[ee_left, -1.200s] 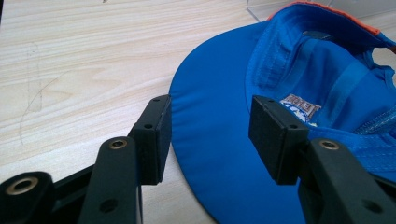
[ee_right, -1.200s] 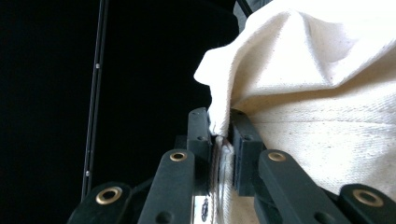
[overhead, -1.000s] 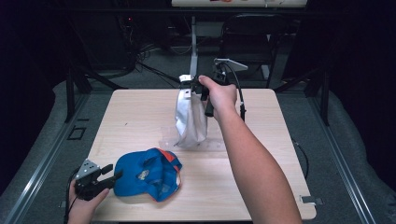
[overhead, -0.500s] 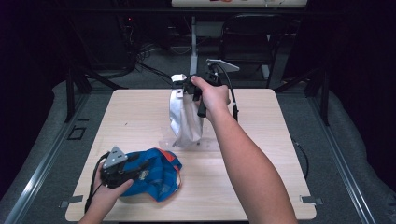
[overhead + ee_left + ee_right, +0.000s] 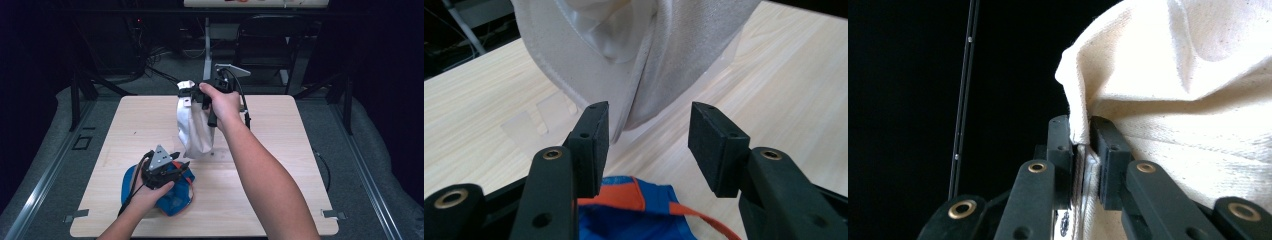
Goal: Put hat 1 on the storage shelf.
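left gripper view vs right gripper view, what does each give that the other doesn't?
Left gripper view alone: the left gripper with its jaws apart and nothing pressed between the pads, the wooden table, the hanging lower edge of the white cloth bag, and the blue and orange cloth just under the jaws.

Right gripper view alone: the right gripper shut on a fold at the bag's edge, against a dark background.

Both share the white cloth bag, seen from opposite ends.
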The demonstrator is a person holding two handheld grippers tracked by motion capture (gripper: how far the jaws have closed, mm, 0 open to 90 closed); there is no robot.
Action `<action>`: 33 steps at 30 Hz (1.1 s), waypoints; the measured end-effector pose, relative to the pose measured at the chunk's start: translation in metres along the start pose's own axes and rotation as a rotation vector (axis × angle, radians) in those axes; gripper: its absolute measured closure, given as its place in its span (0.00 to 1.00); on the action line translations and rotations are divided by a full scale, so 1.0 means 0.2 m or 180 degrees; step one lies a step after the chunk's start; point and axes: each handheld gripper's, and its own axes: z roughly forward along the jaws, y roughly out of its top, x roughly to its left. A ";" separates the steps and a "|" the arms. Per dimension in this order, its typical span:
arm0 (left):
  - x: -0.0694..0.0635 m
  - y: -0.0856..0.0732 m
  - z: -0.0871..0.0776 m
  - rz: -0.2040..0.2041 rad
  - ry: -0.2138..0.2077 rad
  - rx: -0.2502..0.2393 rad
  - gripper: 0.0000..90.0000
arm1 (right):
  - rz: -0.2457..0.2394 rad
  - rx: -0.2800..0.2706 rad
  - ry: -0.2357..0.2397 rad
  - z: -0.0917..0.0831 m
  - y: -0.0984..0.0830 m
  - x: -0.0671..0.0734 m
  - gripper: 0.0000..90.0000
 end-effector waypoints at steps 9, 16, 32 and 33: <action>0.03 0.02 0.07 -0.0010 0.0176 0.0144 0.90 | -0.0036 0.0020 -0.0014 -0.01 0.00 0.00 0.88; 0.08 -0.04 0.04 -0.0219 0.0148 0.0106 0.93 | -0.0051 0.0031 -0.0046 -0.03 -0.01 -0.02 0.88; 0.09 -0.15 0.10 -0.0423 0.0078 0.0225 0.94 | -0.0200 0.0123 -0.0529 -0.05 -0.05 -0.10 0.89; 0.09 -0.15 0.10 -0.0423 0.0078 0.0225 0.94 | -0.0200 0.0123 -0.0529 -0.05 -0.05 -0.10 0.89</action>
